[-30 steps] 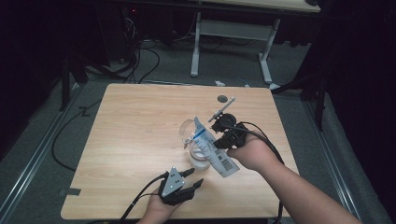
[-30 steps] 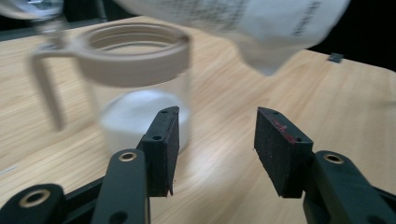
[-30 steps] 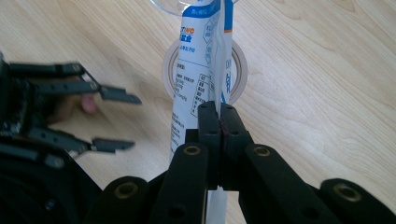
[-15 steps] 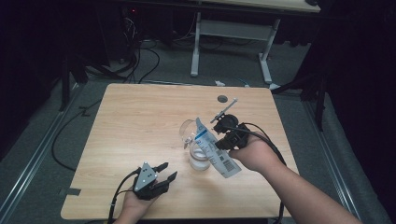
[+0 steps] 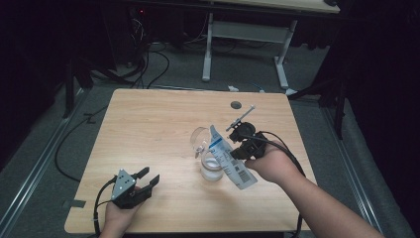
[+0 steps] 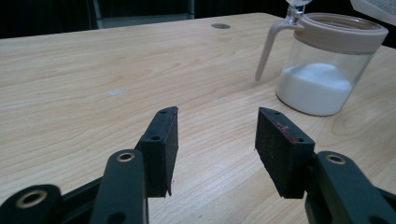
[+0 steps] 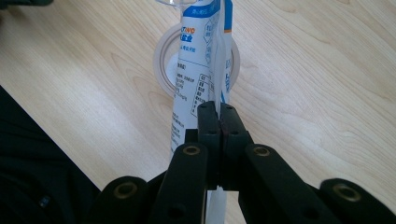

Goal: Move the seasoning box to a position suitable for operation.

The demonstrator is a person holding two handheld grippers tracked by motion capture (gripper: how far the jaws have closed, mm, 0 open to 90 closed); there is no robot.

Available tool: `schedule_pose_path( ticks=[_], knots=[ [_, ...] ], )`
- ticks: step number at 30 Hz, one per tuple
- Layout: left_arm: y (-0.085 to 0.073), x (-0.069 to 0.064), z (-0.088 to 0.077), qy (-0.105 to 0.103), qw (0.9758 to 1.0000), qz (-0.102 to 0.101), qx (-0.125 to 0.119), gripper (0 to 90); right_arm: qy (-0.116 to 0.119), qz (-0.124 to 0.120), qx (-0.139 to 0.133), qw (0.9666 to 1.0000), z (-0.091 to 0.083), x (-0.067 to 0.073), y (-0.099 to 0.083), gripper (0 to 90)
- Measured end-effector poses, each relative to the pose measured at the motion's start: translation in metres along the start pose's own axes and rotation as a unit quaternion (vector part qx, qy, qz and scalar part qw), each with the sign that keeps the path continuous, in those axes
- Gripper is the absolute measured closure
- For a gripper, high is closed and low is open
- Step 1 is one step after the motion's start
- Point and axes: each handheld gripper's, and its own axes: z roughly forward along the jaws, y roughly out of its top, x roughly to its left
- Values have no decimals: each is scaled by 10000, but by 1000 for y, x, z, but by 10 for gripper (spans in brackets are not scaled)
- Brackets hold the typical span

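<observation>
Right gripper (image 5: pixel 236 145) clamps the tilted packet (image 5: pixel 229 157) over the open jar (image 5: pixel 210 162), presumably for pouring; left gripper (image 5: pixel 147 182), jaws apart and empty, sits near the table (image 5: pixel 148 119) corner

The light wooden worktop (image 5: pixel 148 129) is standing on a grey floor (image 5: pixel 59 124). A round grey grommet (image 5: pixel 236 104) is sitting in the worktop near its far edge. Beyond the far edge, a white table frame (image 5: pixel 245 34) is standing on two legs with flat feet. Black cables (image 5: pixel 148 64) are lying looped on the floor at the far left, and one cable (image 5: pixel 64 148) is running along the floor beside the worktop's left edge. A strip of grey tape (image 5: pixel 73 204) is lying on the floor by the near left corner.
</observation>
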Motion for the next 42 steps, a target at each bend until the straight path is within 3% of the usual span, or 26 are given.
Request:
schedule_pose_path(
  ticks=[6,19,28,37,42],
  knots=[
    [-2,3,0,-3,9999,-104,16,492,-17,74,-61,10000,-2,-7,-6,897],
    [-1,0,3,-86,9999,-89,1,492,-260,349,-49,9990,-5,-35,-27,896],
    [-2,1,2,-85,9999,-111,19,492,-436,530,125,9976,6,-54,-42,898],
    [-3,2,1,-88,9998,-158,23,490,-443,804,206,9956,21,-69,-57,896],
    [-3,2,2,-88,9998,-174,50,490,-472,821,198,9953,28,-77,-66,896]
  ],
)
